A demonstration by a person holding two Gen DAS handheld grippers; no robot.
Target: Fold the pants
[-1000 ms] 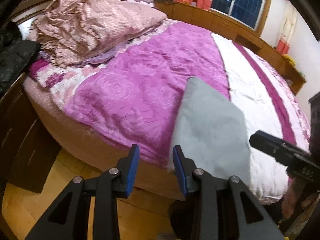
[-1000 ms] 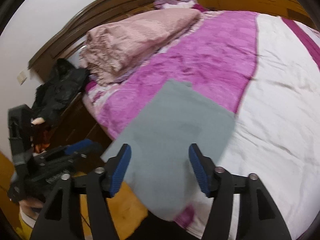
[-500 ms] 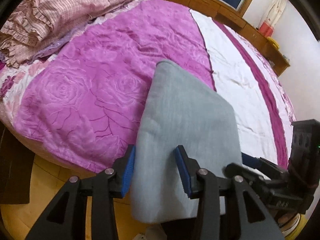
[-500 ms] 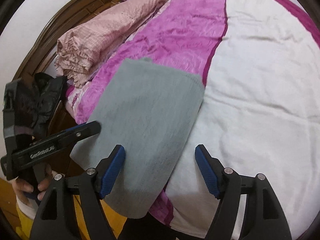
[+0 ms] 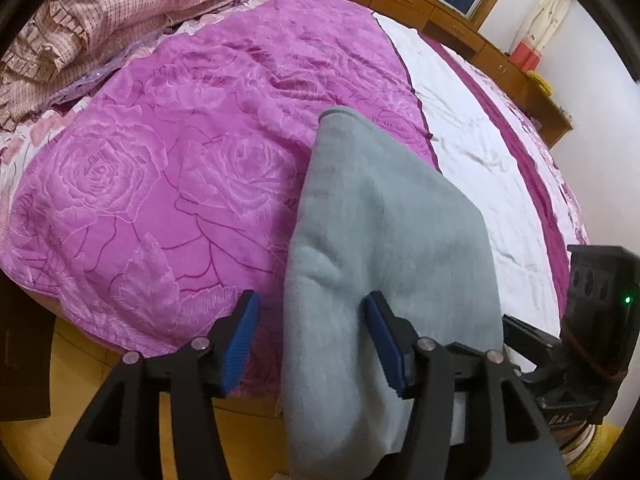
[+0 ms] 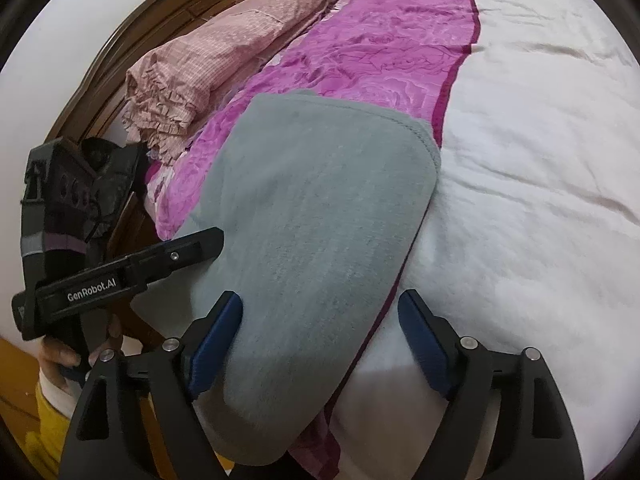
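Folded grey pants (image 5: 384,240) lie on the bed's magenta rose cover (image 5: 168,168), their near end hanging over the bed's edge. My left gripper (image 5: 314,340) straddles the pants' left edge with its jaws opening; its left pad (image 5: 242,340) stands clear of the cloth. In the right wrist view the pants (image 6: 320,208) fill the middle, and my right gripper (image 6: 320,340) is over their near right part, jaws opening wide, not pinching the cloth. The left gripper's finger (image 6: 120,272) reaches in from the left, held by a hand (image 6: 60,356).
A pink checked quilt (image 5: 100,20) is piled at the head of the bed against a dark wooden headboard (image 6: 132,40). The white half of the cover (image 6: 540,160) spreads to the right. Wooden floor (image 5: 80,380) lies below the bed's edge. Low cabinets (image 5: 460,20) run under the window.
Both grippers sank toward the bed and tipped down onto the pants. The left one shifted right, from beside the pants to astride their edge. Both pairs of jaws widened.
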